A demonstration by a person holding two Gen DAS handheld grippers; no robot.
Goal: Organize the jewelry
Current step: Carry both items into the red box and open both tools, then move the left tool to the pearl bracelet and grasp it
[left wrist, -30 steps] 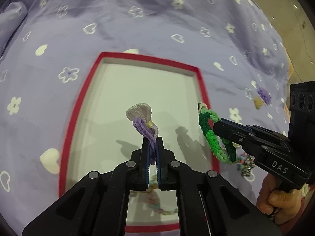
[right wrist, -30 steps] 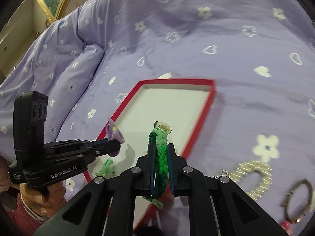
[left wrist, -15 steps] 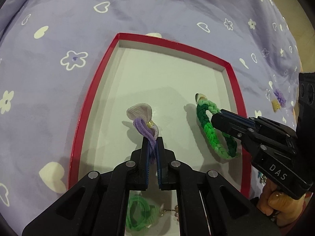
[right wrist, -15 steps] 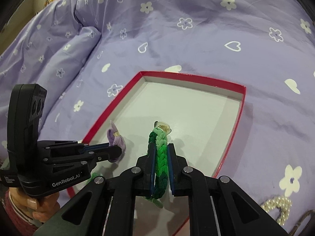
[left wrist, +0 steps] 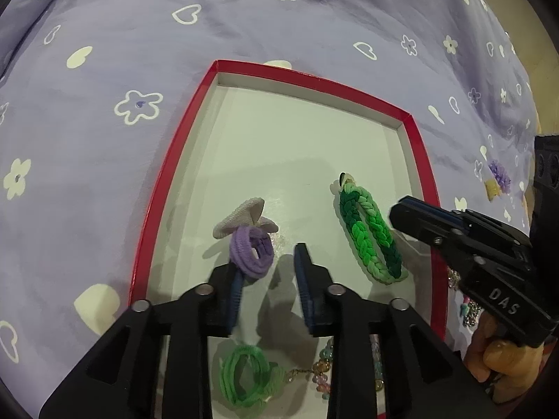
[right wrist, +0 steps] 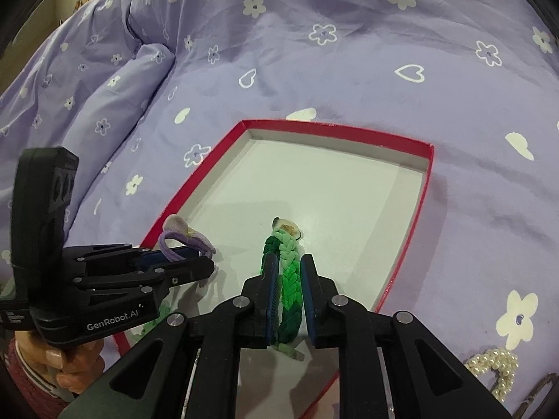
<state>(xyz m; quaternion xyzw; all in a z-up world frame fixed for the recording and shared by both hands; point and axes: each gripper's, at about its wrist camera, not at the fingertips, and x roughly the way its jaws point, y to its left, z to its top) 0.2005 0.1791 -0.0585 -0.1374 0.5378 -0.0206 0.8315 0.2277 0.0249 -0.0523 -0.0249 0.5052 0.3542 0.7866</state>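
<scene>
A red-rimmed tray (left wrist: 417, 160) with a white floor lies on the purple bedspread; it also shows in the right wrist view (right wrist: 428, 171). My left gripper (left wrist: 267, 260) is open; a purple hair tie with a white bow (left wrist: 249, 241) lies on the tray floor against its left finger, seen also in the right wrist view (right wrist: 185, 232). My right gripper (right wrist: 288, 267) is open around a green braided hair tie (right wrist: 286, 272), which lies flat on the tray floor (left wrist: 370, 237). The right gripper's tip (left wrist: 407, 213) sits beside it.
A thin green hair tie (left wrist: 246, 379) and a bead bracelet (left wrist: 323, 370) lie at the tray's near end. A pearl piece (right wrist: 494, 372) and other trinkets (left wrist: 496, 178) lie on the bedspread right of the tray. A pillow fold (right wrist: 139, 70) rises at far left.
Both grippers lowered into the tray and opened. The purple hair tie and the green braided hair tie were let go and now rest on the tray floor.
</scene>
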